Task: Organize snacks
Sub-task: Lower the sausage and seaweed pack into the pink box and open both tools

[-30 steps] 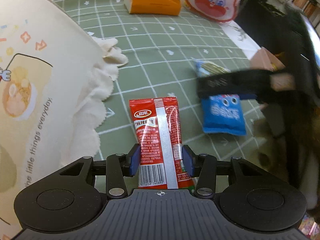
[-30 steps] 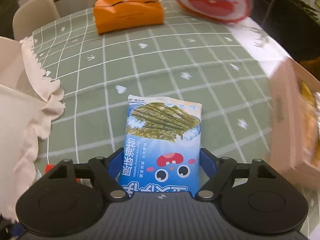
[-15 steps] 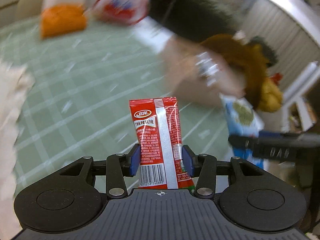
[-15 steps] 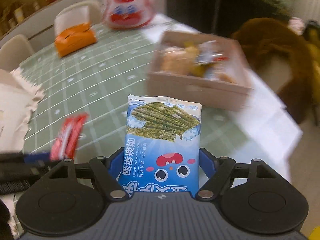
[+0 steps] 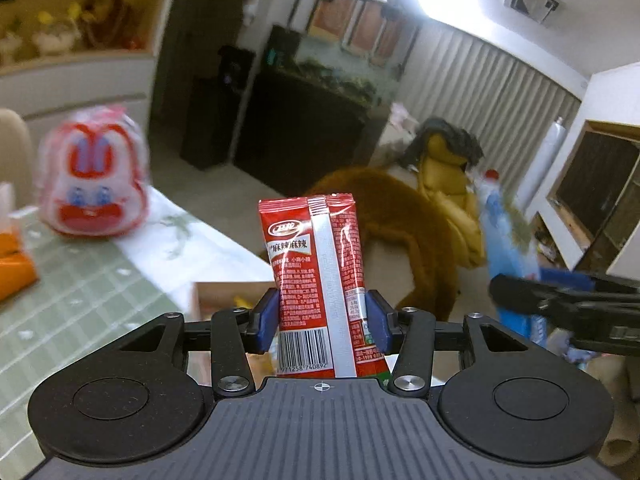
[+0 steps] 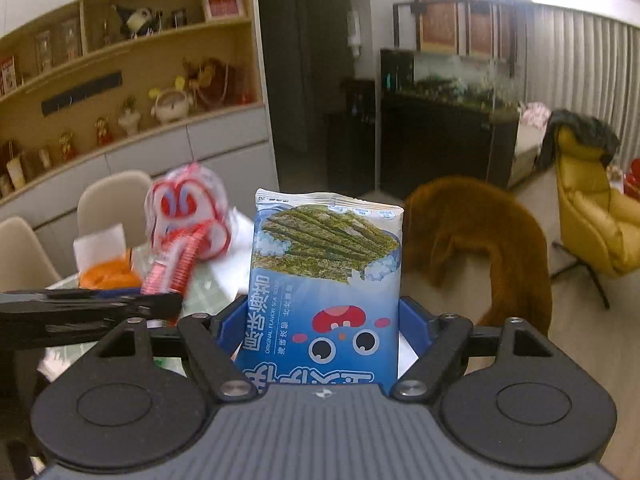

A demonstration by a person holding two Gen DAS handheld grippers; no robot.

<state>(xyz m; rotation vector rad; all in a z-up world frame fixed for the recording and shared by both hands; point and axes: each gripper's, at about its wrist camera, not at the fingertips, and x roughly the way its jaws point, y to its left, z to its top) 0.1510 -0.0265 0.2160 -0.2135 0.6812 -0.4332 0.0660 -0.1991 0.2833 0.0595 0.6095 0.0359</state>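
My left gripper [image 5: 320, 320] is shut on a red snack packet [image 5: 316, 276] and holds it upright in the air, above a cardboard box [image 5: 216, 292] of snacks at the table's edge. My right gripper [image 6: 322, 332] is shut on a blue seaweed snack packet [image 6: 324, 280], also raised and upright. The right gripper with its blue packet [image 5: 508, 244] shows at the right of the left wrist view. The left gripper with the red packet [image 6: 172, 268] shows at the left of the right wrist view.
A green checked table [image 5: 72, 292] lies at lower left. A red and white rabbit-shaped bag [image 5: 96, 184] and an orange bag [image 5: 12, 256] stand on it. A brown fur-covered chair [image 6: 476, 240] and a yellow armchair [image 6: 592, 216] stand beyond the table.
Both grippers have lifted and tilted up from the table with their packets, so the room now fills the views. The cardboard box has dropped below the fingers.
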